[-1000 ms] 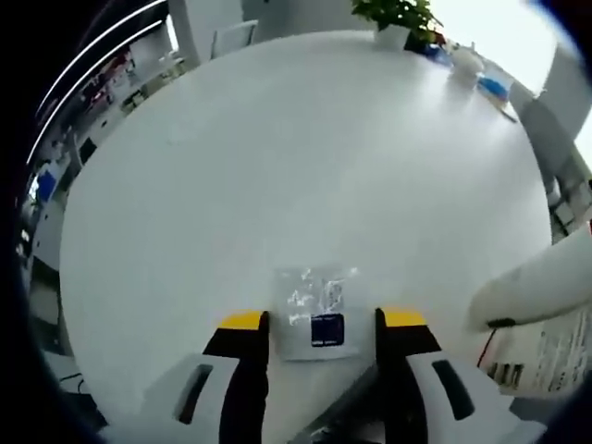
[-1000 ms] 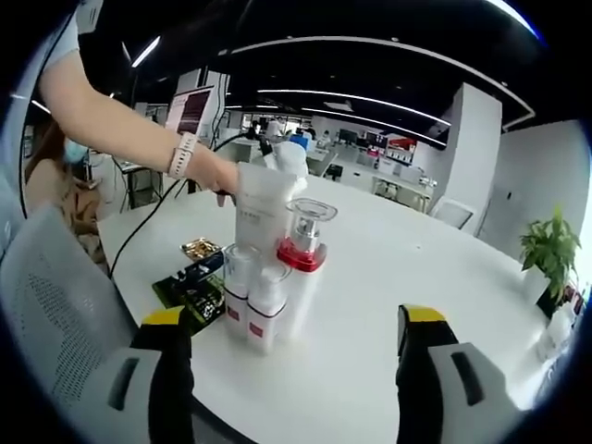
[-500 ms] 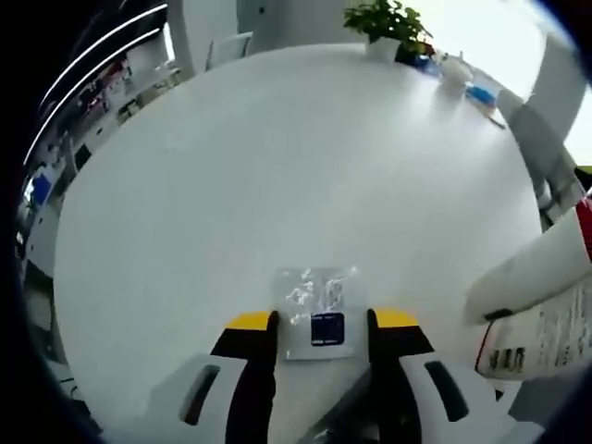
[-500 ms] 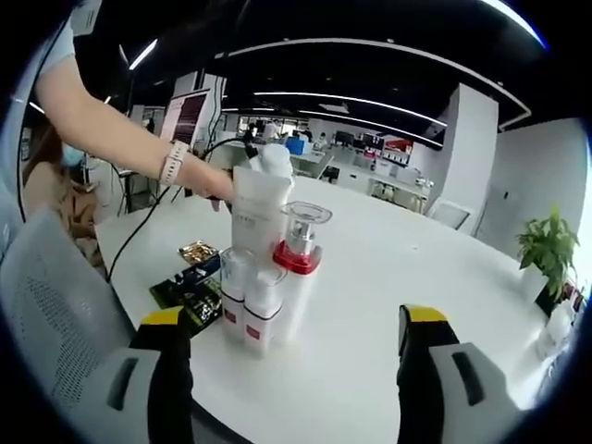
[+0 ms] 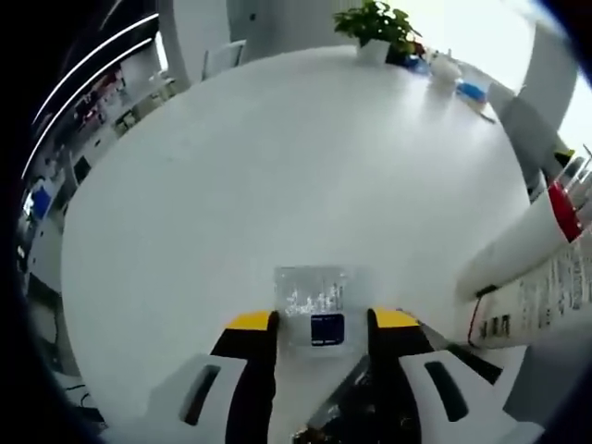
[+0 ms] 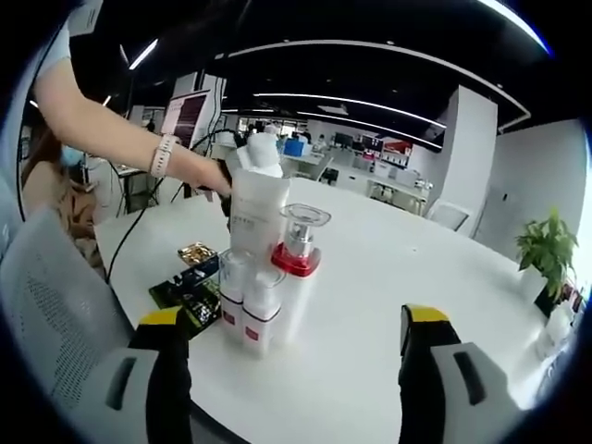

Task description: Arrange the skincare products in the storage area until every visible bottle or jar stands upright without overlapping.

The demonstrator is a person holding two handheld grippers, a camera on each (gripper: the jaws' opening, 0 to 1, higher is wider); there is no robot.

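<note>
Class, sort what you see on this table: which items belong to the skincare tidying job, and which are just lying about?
Belong to the job:
tall white tube
clear-capped pump bottle with red collar
two small white bottles with red labels

Lying about:
clear plastic packet with dark label
potted green plant
dark green packets

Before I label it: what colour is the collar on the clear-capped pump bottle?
Red collar, clearest in the right gripper view.

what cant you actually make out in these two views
- Print on the white tube, left gripper view: cut off by the edge, too small to read.
- How many white bottles are in the cluster, right gripper view: front ones hide those behind.
- Small sachet, left gripper view: label blurred.
- Dark packets, right gripper view: partly behind the bottles.
</note>
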